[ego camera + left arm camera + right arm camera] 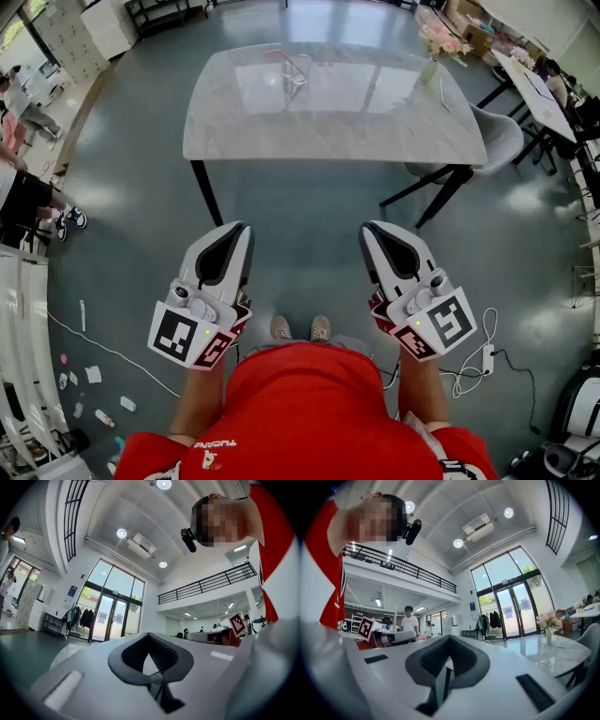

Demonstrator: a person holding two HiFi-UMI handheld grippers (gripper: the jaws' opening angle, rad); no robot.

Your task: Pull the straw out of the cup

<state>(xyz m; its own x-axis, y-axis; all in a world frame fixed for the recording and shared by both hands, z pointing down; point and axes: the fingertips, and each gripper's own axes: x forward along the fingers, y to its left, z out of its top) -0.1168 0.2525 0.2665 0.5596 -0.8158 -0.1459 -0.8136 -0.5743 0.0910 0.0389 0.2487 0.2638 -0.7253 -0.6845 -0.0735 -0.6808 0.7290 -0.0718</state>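
A clear cup (296, 75) with a thin red straw (281, 54) stands near the far middle of the marble table (375, 122) in the head view. Both grippers hang over the floor, well short of the table's near edge. My left gripper (242, 228) is shut with nothing in it, and my right gripper (367, 228) is shut and empty too. In the left gripper view the jaws of the left gripper (149, 637) meet, pointing toward glass doors. The right gripper view shows the right gripper (449, 640) with its jaws together. Neither gripper view shows the cup.
A vase of pink flowers (433, 49) stands at the table's far right corner, also seen as the vase (547, 624). A grey chair (502, 136) sits at the table's right. People stand at the left (23, 192). A white cable (473, 366) and paper scraps (94, 375) lie on the floor.
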